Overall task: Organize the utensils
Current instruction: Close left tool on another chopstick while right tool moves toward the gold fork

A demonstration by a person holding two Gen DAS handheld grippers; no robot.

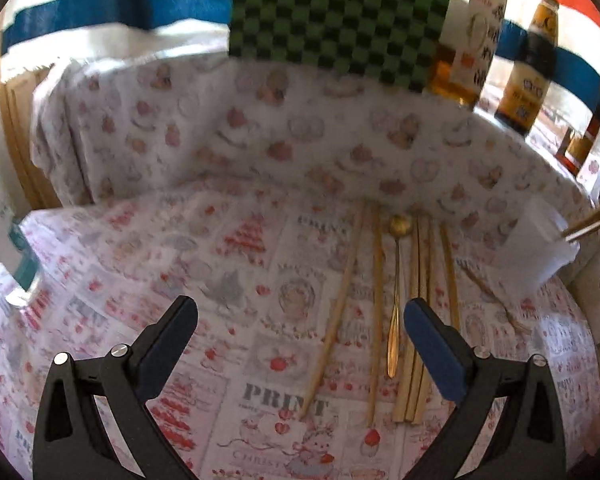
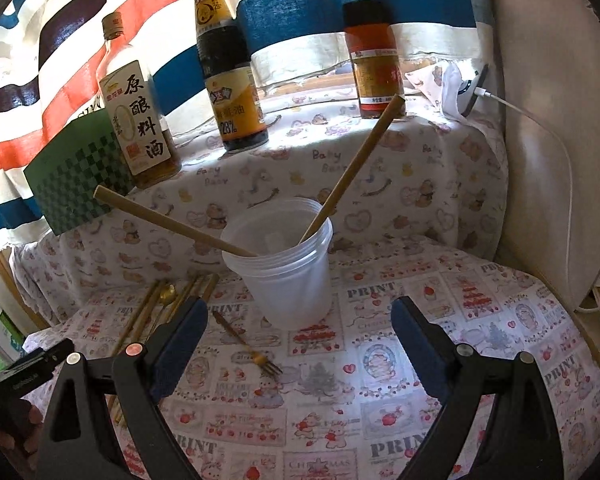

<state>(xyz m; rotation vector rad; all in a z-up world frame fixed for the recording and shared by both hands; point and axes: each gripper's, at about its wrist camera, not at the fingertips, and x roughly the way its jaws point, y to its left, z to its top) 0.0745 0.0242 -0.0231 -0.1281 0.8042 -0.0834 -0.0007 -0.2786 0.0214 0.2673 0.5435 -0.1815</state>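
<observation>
Bamboo chopsticks (image 1: 414, 320) and spoon (image 1: 396, 300) lie uncollected; cup (image 2: 284, 264) holds two. Left gripper (image 1: 300, 340) and right gripper (image 2: 296, 344) gape, empty. Next: grasp one chopstick.

Three sauce bottles (image 2: 236, 76), green checkered board (image 1: 336, 20), printed tablecloth (image 2: 380, 380).

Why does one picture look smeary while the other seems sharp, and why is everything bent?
Left wrist view: motion blur smears the cloth and chopsticks. Right wrist view: sharper, the cup and fork crisp, sunlight glaring behind the bottles. Both: fisheye lenses curve edges and darken corners.
</observation>
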